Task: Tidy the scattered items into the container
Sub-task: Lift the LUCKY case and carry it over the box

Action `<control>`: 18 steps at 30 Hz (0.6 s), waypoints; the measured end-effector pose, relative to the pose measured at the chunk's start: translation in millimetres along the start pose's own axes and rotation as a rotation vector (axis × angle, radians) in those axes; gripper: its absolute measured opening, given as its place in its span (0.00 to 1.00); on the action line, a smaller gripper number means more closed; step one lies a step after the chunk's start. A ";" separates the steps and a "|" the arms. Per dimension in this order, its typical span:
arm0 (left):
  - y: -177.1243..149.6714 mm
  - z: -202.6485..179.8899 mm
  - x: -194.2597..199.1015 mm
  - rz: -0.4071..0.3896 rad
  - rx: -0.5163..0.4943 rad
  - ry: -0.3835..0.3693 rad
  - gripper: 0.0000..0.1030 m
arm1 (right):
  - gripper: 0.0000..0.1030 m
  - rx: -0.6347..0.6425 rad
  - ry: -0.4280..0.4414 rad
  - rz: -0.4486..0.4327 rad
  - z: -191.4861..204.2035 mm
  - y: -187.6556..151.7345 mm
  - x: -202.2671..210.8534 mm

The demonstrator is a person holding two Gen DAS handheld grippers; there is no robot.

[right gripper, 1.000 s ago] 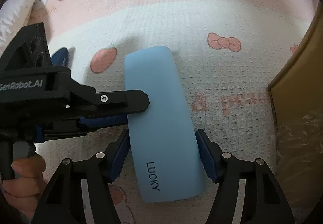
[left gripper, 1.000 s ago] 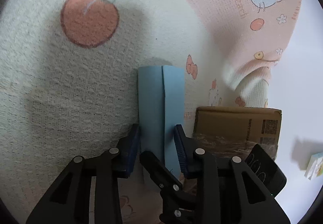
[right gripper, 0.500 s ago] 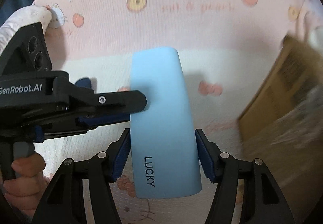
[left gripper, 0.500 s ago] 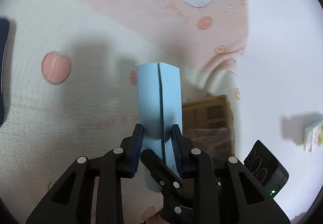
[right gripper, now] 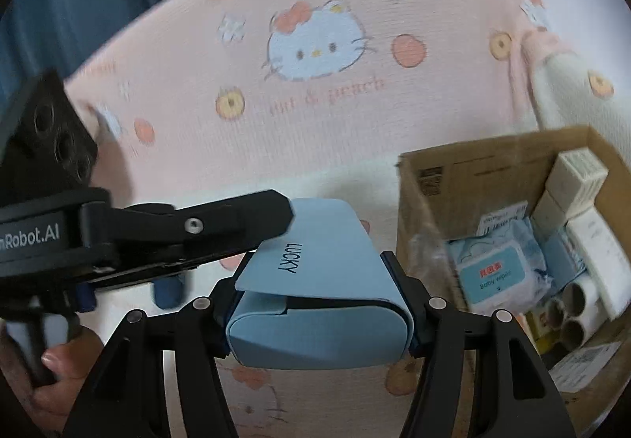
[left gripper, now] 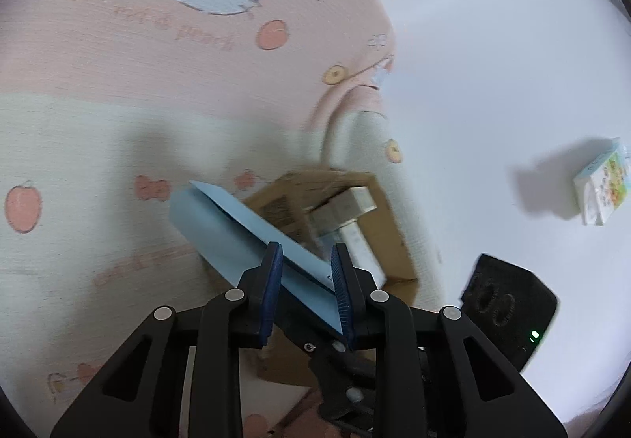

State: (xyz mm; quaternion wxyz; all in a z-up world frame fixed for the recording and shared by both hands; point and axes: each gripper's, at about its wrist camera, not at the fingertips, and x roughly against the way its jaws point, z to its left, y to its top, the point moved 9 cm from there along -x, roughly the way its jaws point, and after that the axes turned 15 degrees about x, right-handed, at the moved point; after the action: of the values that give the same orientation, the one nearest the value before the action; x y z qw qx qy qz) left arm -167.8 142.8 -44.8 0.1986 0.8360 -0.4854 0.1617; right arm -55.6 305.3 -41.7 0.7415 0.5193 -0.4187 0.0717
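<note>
A light blue case marked LUCKY [right gripper: 315, 331] hangs in the air above the blanket. My right gripper [right gripper: 315, 264] is shut on its two long sides. My left gripper [left gripper: 305, 252] has the case [left gripper: 221, 225] slanting across its jaws, which are closing, and both pads touch it. In the right wrist view one left finger [right gripper: 236, 217] lies over the case's top left corner. The open cardboard box [right gripper: 453, 169] stands just right of the case. In the left wrist view the box [left gripper: 394, 240] lies beyond and right of the case.
The box holds a baby wipes pack [right gripper: 497, 276], white cartons [right gripper: 575, 173] and cardboard tubes [right gripper: 568, 311]. A pink cartoon-cat blanket [left gripper: 197, 43] covers the surface below. A small printed carton [left gripper: 599, 185] lies on the white floor. A person's hand [right gripper: 59, 359] grips the left handle.
Both grippers have lifted the case off the blanket. The left jaws have narrowed and the case now slants across them. The box's inside has come into the right wrist view.
</note>
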 end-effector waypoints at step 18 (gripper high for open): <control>14.3 -90.2 -10.1 0.032 -0.089 -0.111 0.28 | 0.56 -0.166 0.069 -0.211 -58.3 45.2 74.6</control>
State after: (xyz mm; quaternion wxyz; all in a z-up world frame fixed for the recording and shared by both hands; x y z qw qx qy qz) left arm -192.1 188.1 31.4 0.2058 0.8260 -0.5158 0.0966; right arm -0.5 349.5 35.9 0.7995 0.4944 -0.3403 -0.0237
